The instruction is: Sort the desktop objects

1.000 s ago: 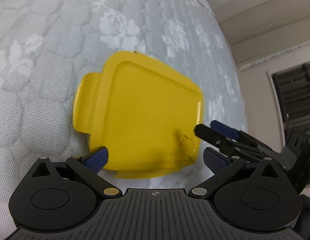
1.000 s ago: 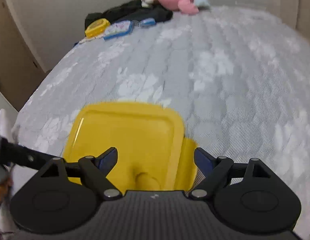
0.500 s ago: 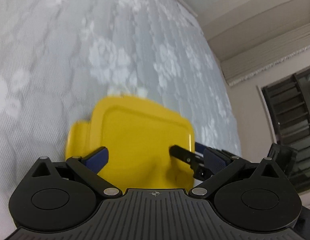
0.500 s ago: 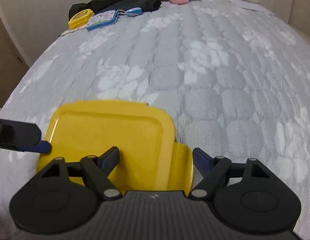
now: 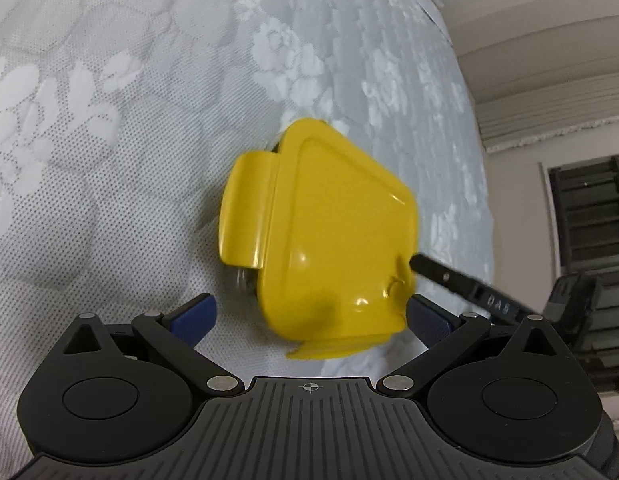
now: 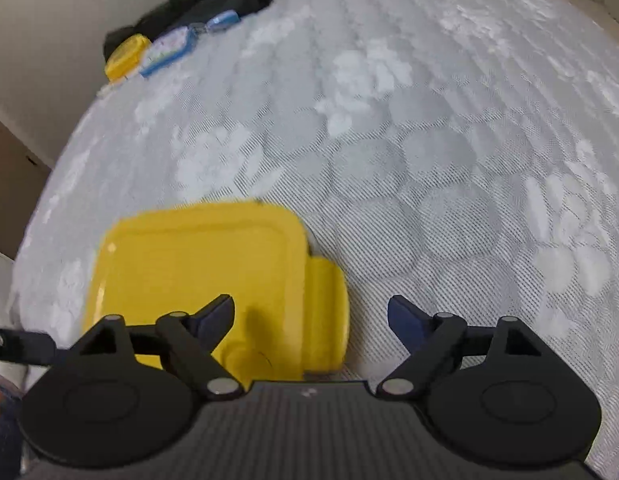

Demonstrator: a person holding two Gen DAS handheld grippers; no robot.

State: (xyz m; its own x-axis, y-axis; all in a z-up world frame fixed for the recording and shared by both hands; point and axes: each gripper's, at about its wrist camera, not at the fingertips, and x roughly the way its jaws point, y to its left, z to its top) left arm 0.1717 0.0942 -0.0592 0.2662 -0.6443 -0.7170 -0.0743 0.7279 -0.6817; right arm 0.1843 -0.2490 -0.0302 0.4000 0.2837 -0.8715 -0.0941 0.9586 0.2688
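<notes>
Yellow box (image 5: 329,240): lies lid-up on the near part of the grey quilted bed (image 5: 109,120), between both tools
Left gripper (image 5: 309,316): jaws wide, box's near end between them, pads not pressing
Right gripper (image 6: 309,316): jaws opening, astride the side clasp (image 6: 325,316), gripping nothing
Risk: soft bedding may let the box tip or skid if one side closes first; the two tools could knock together
Hidden: box contents; far items (image 6: 149,52) blurred
</notes>
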